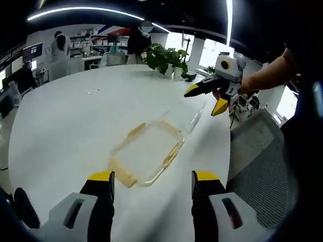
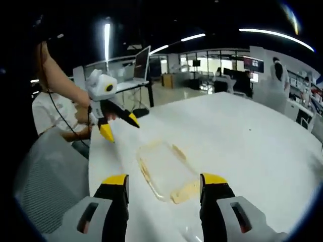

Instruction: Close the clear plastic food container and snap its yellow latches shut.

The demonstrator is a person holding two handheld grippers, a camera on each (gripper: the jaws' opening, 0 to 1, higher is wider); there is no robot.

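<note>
Container: clear food container (image 1: 149, 150) with yellow latches (image 1: 171, 156), flat on the white tabletop (image 1: 70, 126).
Left tool (image 1: 151, 184): jaws apart, above the container.
Right tool (image 2: 162, 187): jaws apart, holding nothing.

We find no readable text, labels, brands or numbers in either view. The monitors (image 1: 31, 51) at the back of the room show something on screen, but it's too small and blurred for us to read.

clear container (image 1: 150, 151), yellow latches (image 1: 136, 131), white table (image 1: 75, 126)
</note>
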